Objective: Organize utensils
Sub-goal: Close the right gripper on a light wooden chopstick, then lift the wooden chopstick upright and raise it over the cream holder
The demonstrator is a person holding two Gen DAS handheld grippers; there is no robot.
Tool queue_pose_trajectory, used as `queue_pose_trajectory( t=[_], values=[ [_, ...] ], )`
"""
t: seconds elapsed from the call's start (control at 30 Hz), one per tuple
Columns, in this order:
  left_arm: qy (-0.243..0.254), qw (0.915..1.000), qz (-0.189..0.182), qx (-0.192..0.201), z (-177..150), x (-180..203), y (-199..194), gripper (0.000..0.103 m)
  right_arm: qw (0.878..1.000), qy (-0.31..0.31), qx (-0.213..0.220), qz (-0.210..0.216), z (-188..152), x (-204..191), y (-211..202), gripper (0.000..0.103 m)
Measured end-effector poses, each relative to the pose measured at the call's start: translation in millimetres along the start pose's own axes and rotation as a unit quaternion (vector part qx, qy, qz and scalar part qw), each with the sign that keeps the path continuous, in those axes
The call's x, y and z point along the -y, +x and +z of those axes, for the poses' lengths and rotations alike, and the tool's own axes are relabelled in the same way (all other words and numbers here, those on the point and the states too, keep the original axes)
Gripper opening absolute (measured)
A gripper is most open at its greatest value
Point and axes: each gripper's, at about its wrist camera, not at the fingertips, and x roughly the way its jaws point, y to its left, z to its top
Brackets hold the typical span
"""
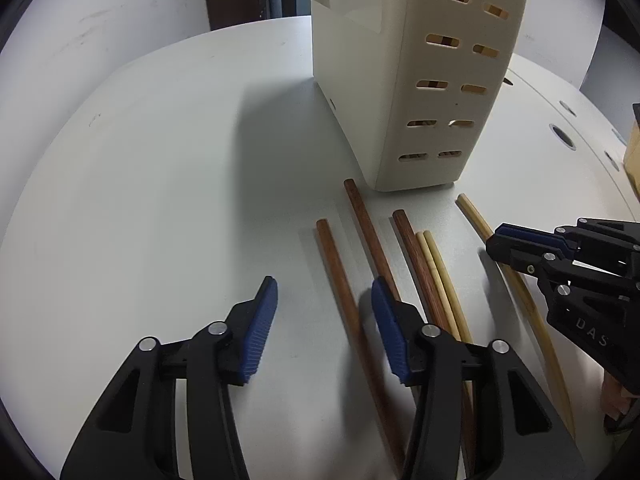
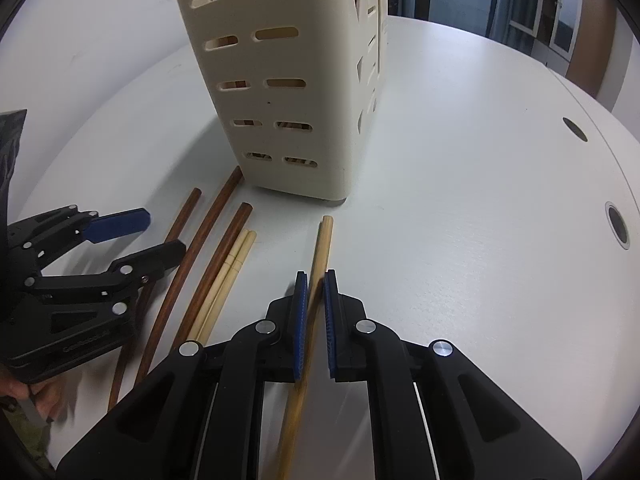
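You are closing the right claw (image 2: 316,280) on the lone pale bamboo chopstick (image 2: 323,246), which is lying on the white desk (image 2: 460,200) just in front of the cream slotted utensil holder (image 2: 280,80) — the blue pads are sitting tight on either side of the stick, so treat it as gripped, though contact is hard to confirm from this angle. Be squeezing evenly and lifting straight, since a thin round stick is likely to roll or pivot between flat pads; then be tipping it upright before you bring it over the holder's top. Your left claw (image 1: 324,300) is hanging spread apart and holding nothing, hovering over the leftmost dark wooden chopstick (image 1: 340,280), with two more dark ones and a pale pair (image 1: 436,268) lying beside it. The holder's open top is cut off in both views, so you are not seeing which compartment is free; only slivers of wood are showing through its slots. The near ends of the chopsticks are hidden under the claws.
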Motion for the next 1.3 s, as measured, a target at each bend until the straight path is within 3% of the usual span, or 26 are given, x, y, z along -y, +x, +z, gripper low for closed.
queue_pose_trajectory(
  t=[0.03,0.1,0.27,0.4,0.53,0.73,1.0,1.17,1.3],
  values=[
    [0.000,1.0000,-0.003,-0.006,2.4,0.3,0.8,0.041,1.000,0.001,-0.001,0.001,1.7,1.1,1.1,0.008],
    [-0.009,0.9998,-0.001,-0.016,8.1,-1.5,2.0,0.018,1.000,0.005,-0.004,0.006,3.5,3.4,2.2,0.008],
    [-0.010,0.9996,0.001,-0.025,15.2,-4.6,5.0,0.007,1.000,0.020,-0.003,0.017,3.1,7.6,1.3,0.007],
    [-0.020,0.9996,-0.003,-0.020,15.8,-9.7,1.1,0.006,0.999,0.035,0.014,0.019,3.8,15.4,-7.5,0.007],
    [-0.038,0.9981,-0.025,0.041,18.3,-13.0,-30.7,0.006,0.998,0.038,0.049,0.023,4.3,15.2,-31.8,0.007],
    [-0.059,0.9872,-0.062,0.134,20.6,-14.6,-87.7,0.006,0.994,0.032,0.103,0.019,-1.7,7.4,-66.6,0.007],
    [-0.046,0.9771,-0.072,0.195,25.9,-12.4,-117.7,0.006,0.985,0.017,0.168,0.019,-3.8,1.9,-104.4,0.006],
    [-0.040,0.9663,-0.075,0.243,26.2,-2.0,-147.7,0.006,0.975,0.003,0.220,0.016,-2.6,-0.2,-122.8,0.006],
    [-0.027,0.9640,-0.069,0.256,35.0,12.3,-160.5,0.006,0.970,-0.003,0.244,0.014,3.5,-3.4,-135.2,0.006]
  ],
)
